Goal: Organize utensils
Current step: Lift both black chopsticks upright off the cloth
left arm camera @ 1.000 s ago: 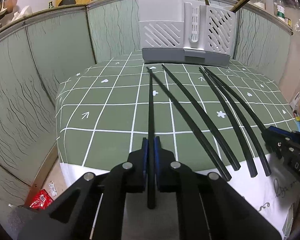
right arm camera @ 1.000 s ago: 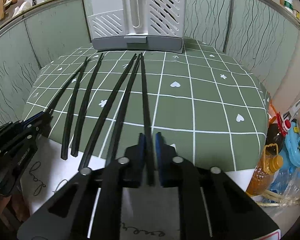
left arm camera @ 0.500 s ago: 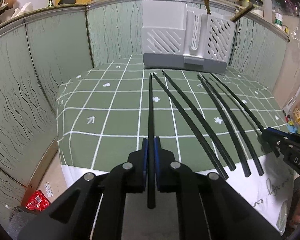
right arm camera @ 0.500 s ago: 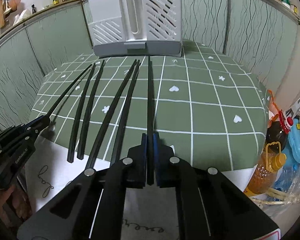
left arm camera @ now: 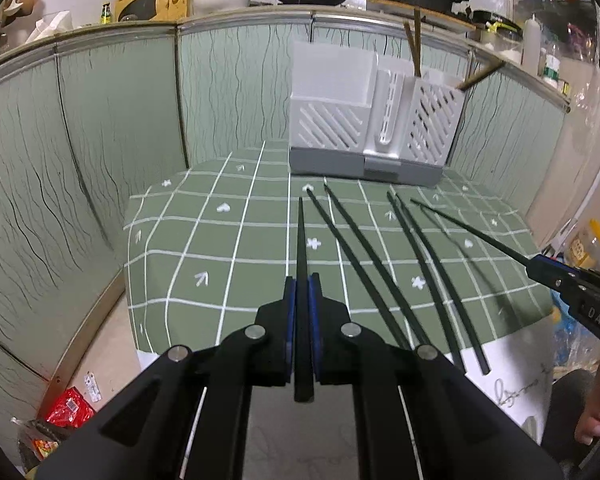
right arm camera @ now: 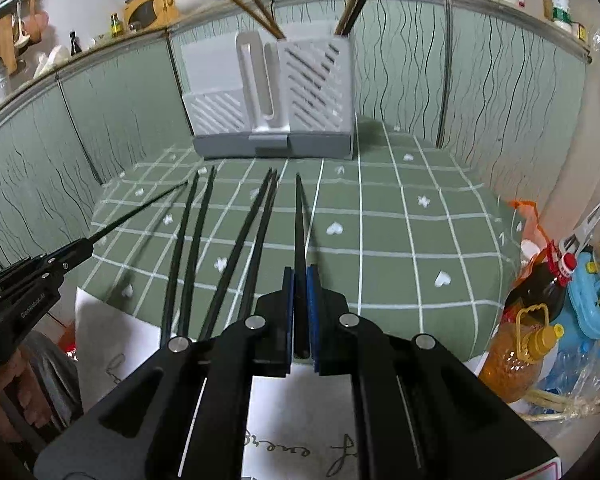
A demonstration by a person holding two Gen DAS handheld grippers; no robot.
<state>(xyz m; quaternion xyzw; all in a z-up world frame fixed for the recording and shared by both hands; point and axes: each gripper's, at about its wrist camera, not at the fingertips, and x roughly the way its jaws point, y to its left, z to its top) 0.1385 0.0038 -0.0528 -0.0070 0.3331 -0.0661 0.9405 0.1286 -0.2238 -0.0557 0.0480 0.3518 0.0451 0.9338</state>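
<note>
Carrying one black chopstick in each gripper toward the utensil holder (left arm camera: 370, 132).
We have the left gripper (left arm camera: 301, 292) clamped on a chopstick (left arm camera: 301, 240) and the right gripper (right arm camera: 299, 284) on another (right arm camera: 299, 220); four chopsticks (left arm camera: 380, 264) lie on the green cloth (left arm camera: 220, 248). We should raise both tips clear of the holder's rim and keep them parallel.

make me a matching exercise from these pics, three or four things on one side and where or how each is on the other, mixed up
Things:
1. left gripper
2. holder
3. four loose chopsticks
4. brown chopsticks

Places or states:
a. standing in the holder's slotted bin
b. shut on one black chopstick
c. lying on the green cloth
d. at the far edge of the table, against the wall

Pairs: 1-b, 2-d, 3-c, 4-a
</note>
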